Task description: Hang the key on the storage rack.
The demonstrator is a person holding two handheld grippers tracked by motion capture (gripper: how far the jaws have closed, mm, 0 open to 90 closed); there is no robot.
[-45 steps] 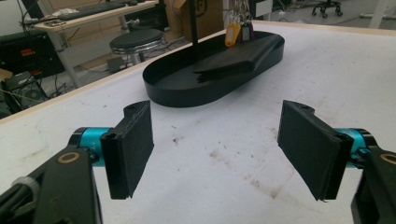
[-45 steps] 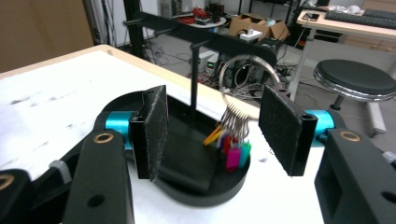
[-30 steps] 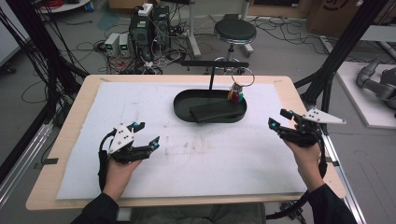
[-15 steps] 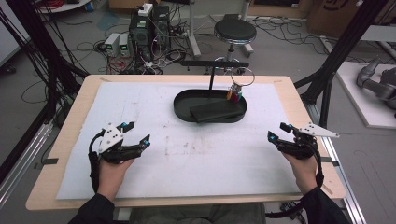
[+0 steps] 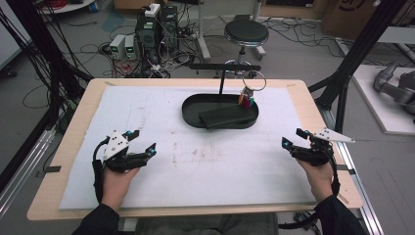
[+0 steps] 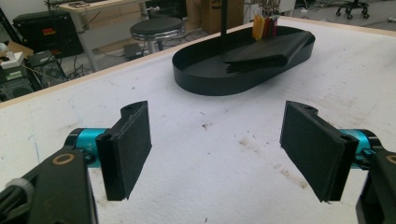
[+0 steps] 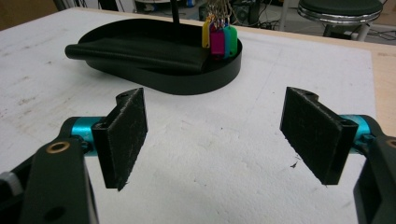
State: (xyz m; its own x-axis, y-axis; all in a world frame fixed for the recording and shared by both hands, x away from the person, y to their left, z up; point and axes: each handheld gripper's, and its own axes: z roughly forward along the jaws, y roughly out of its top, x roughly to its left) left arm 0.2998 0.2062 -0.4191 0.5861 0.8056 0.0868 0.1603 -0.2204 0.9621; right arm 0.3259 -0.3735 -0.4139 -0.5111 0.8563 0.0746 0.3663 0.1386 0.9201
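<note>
On the white sheet (image 5: 205, 161) that covers the wooden table (image 5: 313, 98), toward the far edge and a little right of centre, sits a black oval tray (image 5: 193, 108). In the tray: a flat black folded piece (image 5: 226, 116) lying at a slant, one end resting up on the near-right rim. A thin black post (image 5: 221, 82) rises from the tray with a crossbar (image 5: 225, 67) at its top. A bunch of coloured key tags (image 5: 247, 101) (yellow, pink, green) hangs on a ring (image 5: 256, 81) at the tray's right end; in the right gripper view the tags (image 7: 215, 35) hang just inside the tray wall (image 7: 205, 77).

Left gripper (image 5: 143, 142): held low over the sheet, near-left area, well apart from the tray. Jaws spread wide, nothing between them; the left gripper view shows bare sheet between the pads (image 6: 128, 149).

Right gripper (image 5: 294, 138): held near the sheet's right edge, well apart from the tray. Jaws likewise wide apart and empty; pads (image 7: 312, 133) face each other across bare sheet.

Floor beyond the table: a round stool (image 5: 246, 33), electronics boxes (image 5: 154, 24), loose cables.
</note>
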